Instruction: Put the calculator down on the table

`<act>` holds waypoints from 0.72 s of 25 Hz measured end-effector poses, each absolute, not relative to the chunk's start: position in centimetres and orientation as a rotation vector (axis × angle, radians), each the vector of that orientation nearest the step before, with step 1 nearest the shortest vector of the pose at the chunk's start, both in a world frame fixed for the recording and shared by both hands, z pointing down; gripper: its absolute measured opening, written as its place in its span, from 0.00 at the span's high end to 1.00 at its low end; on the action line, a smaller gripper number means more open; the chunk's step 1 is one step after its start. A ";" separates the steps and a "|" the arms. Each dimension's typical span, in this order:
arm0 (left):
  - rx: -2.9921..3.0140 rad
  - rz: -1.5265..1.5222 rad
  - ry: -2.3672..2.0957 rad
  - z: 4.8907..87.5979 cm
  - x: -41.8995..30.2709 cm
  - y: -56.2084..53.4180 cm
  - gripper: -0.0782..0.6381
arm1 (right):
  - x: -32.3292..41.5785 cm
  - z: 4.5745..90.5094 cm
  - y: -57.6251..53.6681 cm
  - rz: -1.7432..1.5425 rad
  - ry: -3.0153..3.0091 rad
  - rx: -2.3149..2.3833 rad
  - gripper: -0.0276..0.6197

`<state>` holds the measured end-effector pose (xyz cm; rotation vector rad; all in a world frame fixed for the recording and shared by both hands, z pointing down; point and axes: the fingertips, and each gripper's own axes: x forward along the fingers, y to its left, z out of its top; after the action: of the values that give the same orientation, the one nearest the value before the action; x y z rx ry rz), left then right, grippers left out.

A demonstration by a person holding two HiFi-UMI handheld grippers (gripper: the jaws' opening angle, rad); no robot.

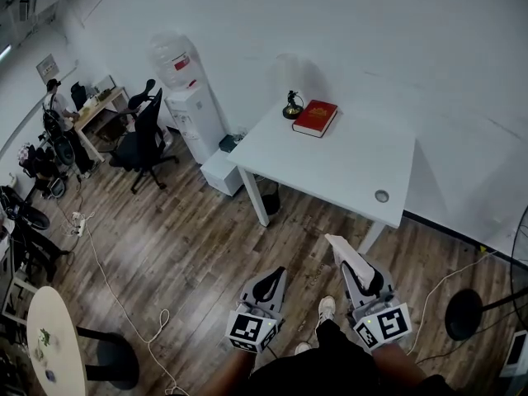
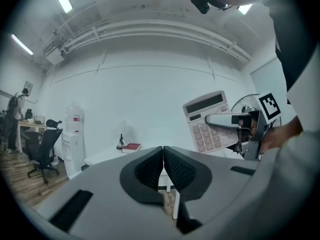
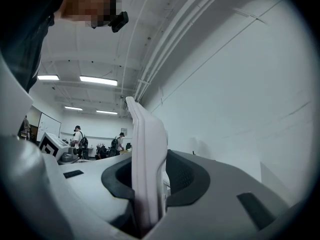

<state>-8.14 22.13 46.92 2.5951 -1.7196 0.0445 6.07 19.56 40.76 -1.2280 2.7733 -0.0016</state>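
My right gripper (image 1: 356, 272) is shut on a pale pink calculator (image 1: 342, 252), which stands on edge between the jaws and sticks up past them (image 3: 145, 159). The left gripper view shows its key face (image 2: 209, 121) held out at the right. My left gripper (image 1: 266, 285) is shut with nothing in it; its pads (image 2: 150, 166) meet. Both grippers hang over the wooden floor, short of the white table (image 1: 346, 167), which lies ahead in the head view and is seen small in the left gripper view (image 2: 107, 156).
A red book (image 1: 315, 118) and a small dark figurine (image 1: 292, 106) lie at the table's far corner. A round grommet (image 1: 381, 195) sits near its front edge. A water dispenser (image 1: 194, 110), an office chair (image 1: 144, 139), floor cables and a fan base (image 1: 464, 313) stand around.
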 end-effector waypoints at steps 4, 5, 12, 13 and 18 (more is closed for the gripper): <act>2.655 0.103 -1.702 46.9 -7.5 18.9 0.86 | 5.6 40.8 15.9 0.010 2.779 -1.221 0.75; 2.652 0.109 -1.700 46.8 -7.5 18.0 0.86 | 5.5 40.8 14.9 0.009 2.778 -1.221 0.75; 2.659 0.134 -1.695 46.6 -6.8 11.6 0.86 | 5.2 41.2 8.1 0.001 2.797 -1.195 0.75; 2.653 0.134 -1.697 46.6 -6.6 10.6 0.86 | 5.3 41.2 7.2 0.002 2.802 -1.186 0.75; 2.678 0.189 -1.702 46.1 -5.4 5.6 0.86 | 5.7 40.6 2.7 0.011 2.833 -1.122 0.75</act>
<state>-5.35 5.57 46.10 2.6781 -1.7018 0.1890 5.70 2.68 40.59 -1.1219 2.8332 0.0112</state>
